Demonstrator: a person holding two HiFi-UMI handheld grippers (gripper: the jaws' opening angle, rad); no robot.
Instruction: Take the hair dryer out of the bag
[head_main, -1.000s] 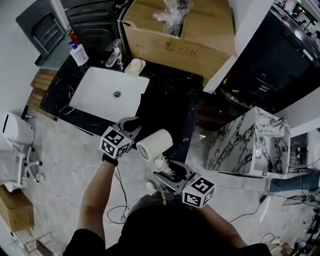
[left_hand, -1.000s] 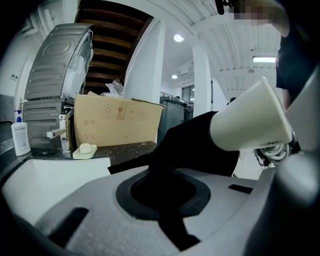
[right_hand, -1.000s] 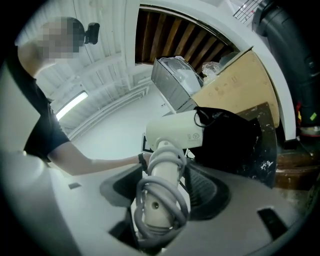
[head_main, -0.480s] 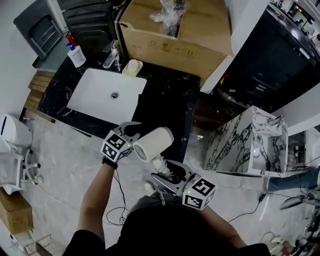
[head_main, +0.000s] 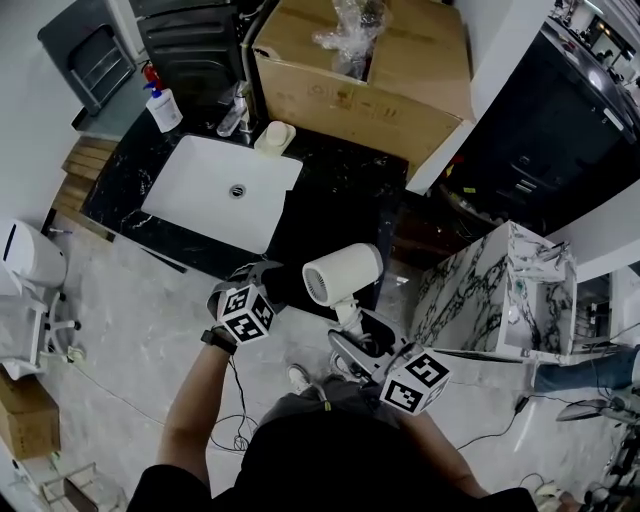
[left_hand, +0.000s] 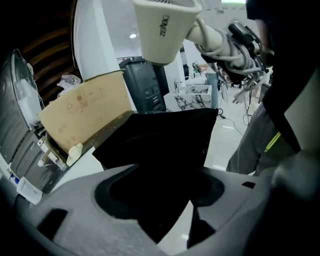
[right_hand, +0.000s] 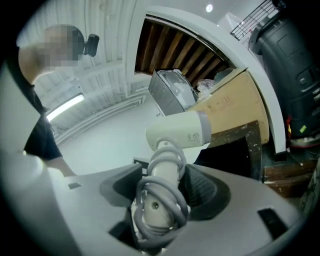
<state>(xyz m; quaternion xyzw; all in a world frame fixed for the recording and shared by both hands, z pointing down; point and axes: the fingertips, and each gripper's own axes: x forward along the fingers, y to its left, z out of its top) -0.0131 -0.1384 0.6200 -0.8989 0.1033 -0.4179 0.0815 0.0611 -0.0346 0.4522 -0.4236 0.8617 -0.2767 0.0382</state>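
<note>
The hair dryer (left_hand: 159, 30) (its upper barrel) runs off left gripper view's top edge.

Left gripper (head_main: 258, 275) jaws just opened, black bag (left_hand: 165, 145) lying loose in the gap; gripper dropped lower. Right gripper (head_main: 352, 322) moved hair dryer (head_main: 343, 272) rightwards, clear of left.

white sink (head_main: 200, 200), cardboard box (head_main: 350, 98), soap bottle (head_main: 165, 108)

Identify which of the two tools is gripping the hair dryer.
The right tool, shut on the hair dryer by its cord-wrapped handle. The left tool has jaws that have just been opening; the black bag shows between them, unpressed.
</note>
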